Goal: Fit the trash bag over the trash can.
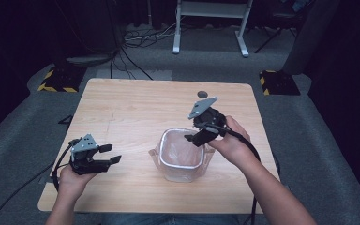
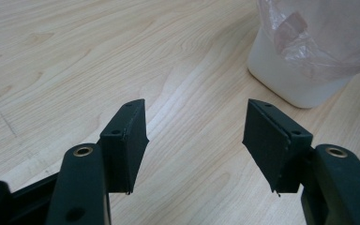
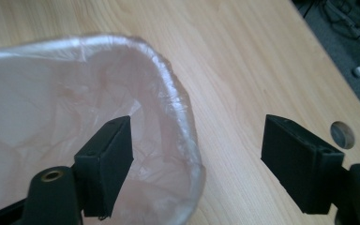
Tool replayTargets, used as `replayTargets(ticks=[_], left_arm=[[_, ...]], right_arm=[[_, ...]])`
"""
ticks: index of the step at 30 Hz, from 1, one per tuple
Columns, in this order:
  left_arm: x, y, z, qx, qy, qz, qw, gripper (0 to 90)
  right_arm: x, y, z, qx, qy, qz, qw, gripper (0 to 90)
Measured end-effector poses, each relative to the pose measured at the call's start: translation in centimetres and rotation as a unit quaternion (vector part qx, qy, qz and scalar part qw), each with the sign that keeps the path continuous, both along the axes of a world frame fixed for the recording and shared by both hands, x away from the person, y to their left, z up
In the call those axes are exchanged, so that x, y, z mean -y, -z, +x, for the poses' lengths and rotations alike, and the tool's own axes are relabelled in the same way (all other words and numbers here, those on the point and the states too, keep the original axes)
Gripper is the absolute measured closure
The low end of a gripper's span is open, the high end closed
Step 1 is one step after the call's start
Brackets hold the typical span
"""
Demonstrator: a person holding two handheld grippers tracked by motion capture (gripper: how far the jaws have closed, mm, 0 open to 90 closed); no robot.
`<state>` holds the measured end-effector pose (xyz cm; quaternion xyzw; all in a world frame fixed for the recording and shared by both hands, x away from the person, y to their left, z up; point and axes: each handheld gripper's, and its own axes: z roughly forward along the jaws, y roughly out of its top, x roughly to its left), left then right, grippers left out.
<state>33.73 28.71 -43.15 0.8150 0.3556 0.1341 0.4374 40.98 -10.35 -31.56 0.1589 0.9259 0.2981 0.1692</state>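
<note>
1. My left gripper (image 1: pixel 107 154) hangs open over the table (image 1: pixel 122 108), near edge, left of the bin (image 1: pixel 180 161).
2. My right gripper (image 3: pixel 194 164) gapes open astride the bin's bag-lined (image 3: pixel 51 126) rim.
3. Its view shows the table's hole (image 3: pixel 342 134) beyond.

No text, label, brand or number can be read anywhere. The table (image 1: pixel 122 108) carries none. Neither does the lined bin (image 1: pixel 180 157) on it.

Bin (image 2: pixel 300 61) top beyond frame edge
</note>
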Motion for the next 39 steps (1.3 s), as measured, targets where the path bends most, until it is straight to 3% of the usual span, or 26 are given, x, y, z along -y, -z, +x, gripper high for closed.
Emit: replayTargets(ticks=[4, 8, 15, 26, 32, 39], left_arm=[[-0.3, -0.1, 0.0, -0.002, -0.011, -0.001, 0.9999, 39.7], [-0.6, -0.1, 0.2, -0.003, -0.019, 0.006, 0.9998, 39.7], [-1.0, -0.2, 0.1, -0.003, -0.038, 0.027, 0.9989, 39.7], [-1.8, 0.2, -0.1, -0.024, -0.069, 0.051, 0.996, 39.3], [-2.1, 0.7, -0.1, -0.035, -0.082, 0.065, 0.9939, 39.1], [-2.7, 1.3, 0.1, -0.048, -0.092, 0.075, 0.9918, 38.6]], right_arm=[[2.5, -1.3, -0.8, 0.008, 0.014, 0.042, 0.999, 25.1], [4.9, -1.8, -1.5, 0.019, 0.045, 0.05, 0.9976, 25.1], [8.4, -1.2, -1.8, 0.012, 0.084, 0.054, 0.9949, 24.7], [12.4, 1.2, -1.8, -0.01, 0.134, 0.059, 0.9891, 24.4], [14.2, 3.4, -2.0, -0.022, 0.17, 0.061, 0.9833, 22.7], [15.8, 6.1, -2.3, -0.042, 0.19, 0.052, 0.9794, 22.7]])
